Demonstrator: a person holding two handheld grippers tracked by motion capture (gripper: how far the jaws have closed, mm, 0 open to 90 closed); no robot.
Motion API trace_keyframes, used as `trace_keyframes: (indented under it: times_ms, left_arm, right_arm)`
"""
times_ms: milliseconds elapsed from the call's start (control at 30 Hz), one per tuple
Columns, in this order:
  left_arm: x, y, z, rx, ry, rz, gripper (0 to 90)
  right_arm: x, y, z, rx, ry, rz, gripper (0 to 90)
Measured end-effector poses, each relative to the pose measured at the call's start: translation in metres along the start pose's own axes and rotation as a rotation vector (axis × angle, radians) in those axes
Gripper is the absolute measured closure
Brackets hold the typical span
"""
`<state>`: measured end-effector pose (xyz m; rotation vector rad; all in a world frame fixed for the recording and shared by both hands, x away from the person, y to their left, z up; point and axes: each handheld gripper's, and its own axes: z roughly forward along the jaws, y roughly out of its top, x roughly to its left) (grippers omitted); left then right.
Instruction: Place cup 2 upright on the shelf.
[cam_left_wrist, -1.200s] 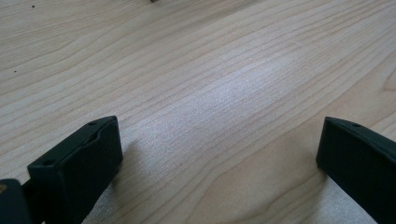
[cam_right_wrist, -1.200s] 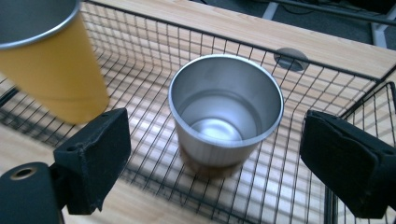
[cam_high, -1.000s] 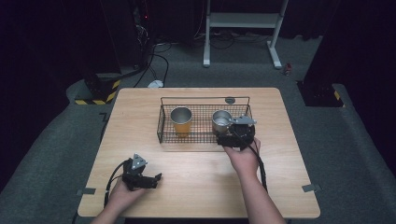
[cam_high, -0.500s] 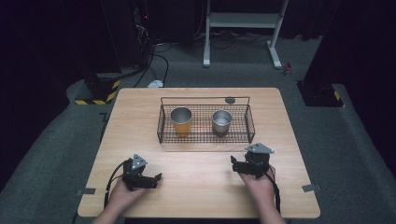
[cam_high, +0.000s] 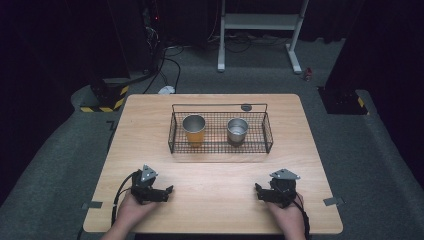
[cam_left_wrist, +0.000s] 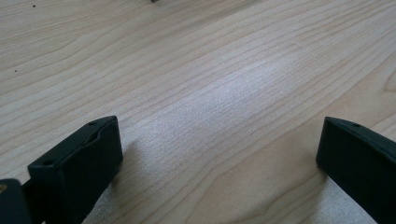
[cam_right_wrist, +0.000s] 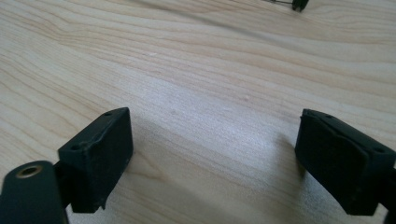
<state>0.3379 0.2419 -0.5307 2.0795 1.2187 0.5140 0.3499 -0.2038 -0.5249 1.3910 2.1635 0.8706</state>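
Both grippers parked low on the tabletop (cam_high: 215, 175), jaws wide and empty.

My right gripper (cam_high: 261, 191) sits nearer the steel cup (cam_high: 237, 131) — upright in the wire basket (cam_high: 268, 131), well ahead of its jaws; the orange cup (cam_high: 194, 129) lies ahead of my left gripper (cam_high: 167, 191). Cup interiors are hard to make out.

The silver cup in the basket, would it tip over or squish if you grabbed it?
The silver cup looks like metal, so it is probably stiff and would not squish. It stands upright, taller than wide, so a push near the rim might tip it. Its shiny side may be slippery.
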Motion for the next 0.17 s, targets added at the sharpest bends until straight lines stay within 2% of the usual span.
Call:
trace_keyframes:
  times_ms: [167]
  left_arm:
    - [0.0001,-0.0001,-0.0002,0.000,0.005,0.001,0.7]
  right_arm:
    - [0.0005,0.0006,0.0006,0.008,0.000,0.008,8.4]
